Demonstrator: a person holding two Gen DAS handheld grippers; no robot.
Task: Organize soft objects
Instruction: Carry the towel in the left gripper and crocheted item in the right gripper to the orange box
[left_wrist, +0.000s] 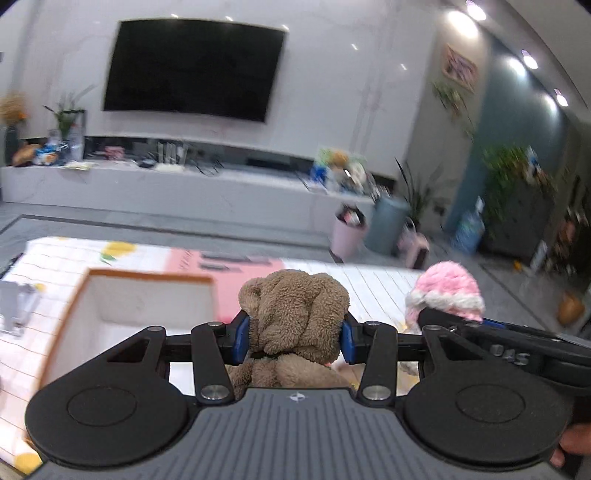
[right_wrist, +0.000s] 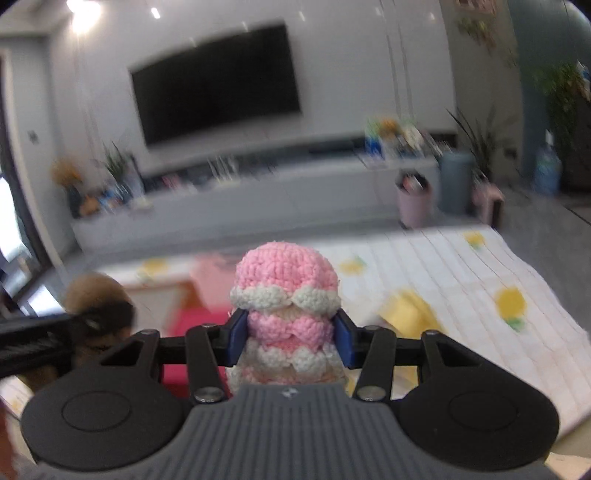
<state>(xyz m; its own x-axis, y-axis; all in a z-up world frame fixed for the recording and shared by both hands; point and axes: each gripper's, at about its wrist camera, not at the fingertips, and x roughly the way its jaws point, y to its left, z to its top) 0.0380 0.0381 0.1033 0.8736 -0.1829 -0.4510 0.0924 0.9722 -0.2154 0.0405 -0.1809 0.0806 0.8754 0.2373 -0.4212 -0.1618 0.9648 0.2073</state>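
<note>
So you have the left tool (left_wrist: 293, 338) pinching the brown teddy (left_wrist: 295, 317) and the right tool (right_wrist: 290, 341) pinching the pink crochet toy (right_wrist: 286, 295), both lifted above the bench (right_wrist: 461, 266), with the open box (left_wrist: 147, 295) at ten o'clock unfilled as far as shows.

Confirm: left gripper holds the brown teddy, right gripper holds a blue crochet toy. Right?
Not quite. The crochet toy between the right gripper fingers is pink and white, not blue; the right wrist view shows it. The left gripper does hold the brown teddy.
</note>
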